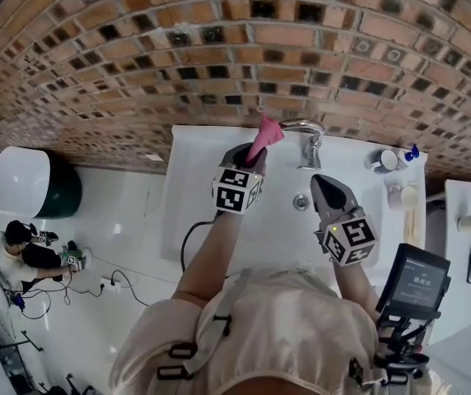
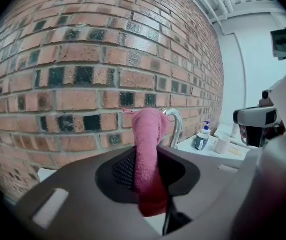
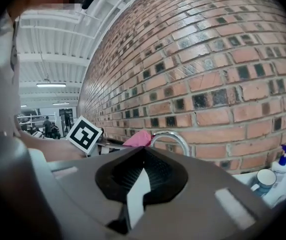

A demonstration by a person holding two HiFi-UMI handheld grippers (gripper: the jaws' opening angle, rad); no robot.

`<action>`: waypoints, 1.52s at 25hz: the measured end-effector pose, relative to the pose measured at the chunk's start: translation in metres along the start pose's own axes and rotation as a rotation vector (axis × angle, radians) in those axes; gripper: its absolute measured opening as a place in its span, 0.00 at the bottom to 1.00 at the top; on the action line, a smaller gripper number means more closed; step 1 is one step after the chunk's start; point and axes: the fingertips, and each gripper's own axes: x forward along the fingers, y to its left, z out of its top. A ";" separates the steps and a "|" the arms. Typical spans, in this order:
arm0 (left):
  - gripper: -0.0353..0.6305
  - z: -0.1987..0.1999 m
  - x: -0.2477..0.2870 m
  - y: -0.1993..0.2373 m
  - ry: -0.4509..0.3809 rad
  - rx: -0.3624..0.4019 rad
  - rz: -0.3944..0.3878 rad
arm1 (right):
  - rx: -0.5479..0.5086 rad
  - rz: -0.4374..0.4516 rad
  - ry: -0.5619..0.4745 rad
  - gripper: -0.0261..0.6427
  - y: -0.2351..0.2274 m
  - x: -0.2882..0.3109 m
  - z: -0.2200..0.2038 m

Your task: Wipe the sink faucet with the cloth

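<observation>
A pink cloth [image 1: 265, 133] [image 2: 147, 149] sticks up from my left gripper [image 1: 253, 158] [image 2: 146, 160], which is shut on it. The cloth's top end is right beside the curved chrome faucet [image 1: 305, 129] [image 2: 175, 121], just to the spout's left; I cannot tell whether they touch. The faucet stands at the back of the white sink [image 1: 211, 179], against the brick wall. My right gripper [image 1: 321, 184] [image 3: 143, 150] hovers over the basin in front of the faucet [image 3: 171, 138]. Its jaws meet at the tips with nothing in them. From there the cloth [image 3: 138, 138] shows left of the spout.
A pump bottle [image 1: 411, 152] [image 3: 282, 160], a cup [image 1: 383, 161] [image 3: 263, 179] and a mug [image 1: 400, 196] stand on the counter right of the faucet. The drain [image 1: 300, 202] lies mid-basin. A device with a screen [image 1: 417, 281] is at lower right. A person [image 1: 20, 255] sits on the floor far left.
</observation>
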 end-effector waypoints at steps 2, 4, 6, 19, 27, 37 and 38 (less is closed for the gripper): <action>0.19 0.000 0.013 -0.001 0.004 0.010 0.012 | 0.005 -0.016 0.005 0.03 -0.011 -0.004 -0.004; 0.19 0.001 0.021 0.003 -0.006 -0.019 0.022 | 0.007 -0.029 0.009 0.03 -0.017 -0.006 -0.007; 0.19 0.005 0.026 0.008 -0.014 -0.051 0.026 | 0.007 -0.034 0.010 0.03 -0.020 -0.007 -0.007; 0.19 0.070 0.029 -0.027 -0.149 0.023 -0.004 | 0.026 -0.029 -0.001 0.03 -0.029 -0.008 -0.011; 0.19 0.094 0.058 -0.091 -0.195 0.141 -0.082 | 0.056 -0.076 0.007 0.03 -0.057 -0.025 -0.022; 0.19 0.039 0.098 -0.128 -0.072 0.142 -0.173 | 0.066 -0.111 0.016 0.03 -0.076 -0.035 -0.031; 0.19 0.031 0.101 -0.127 -0.053 0.139 -0.172 | 0.063 -0.108 0.016 0.03 -0.076 -0.034 -0.031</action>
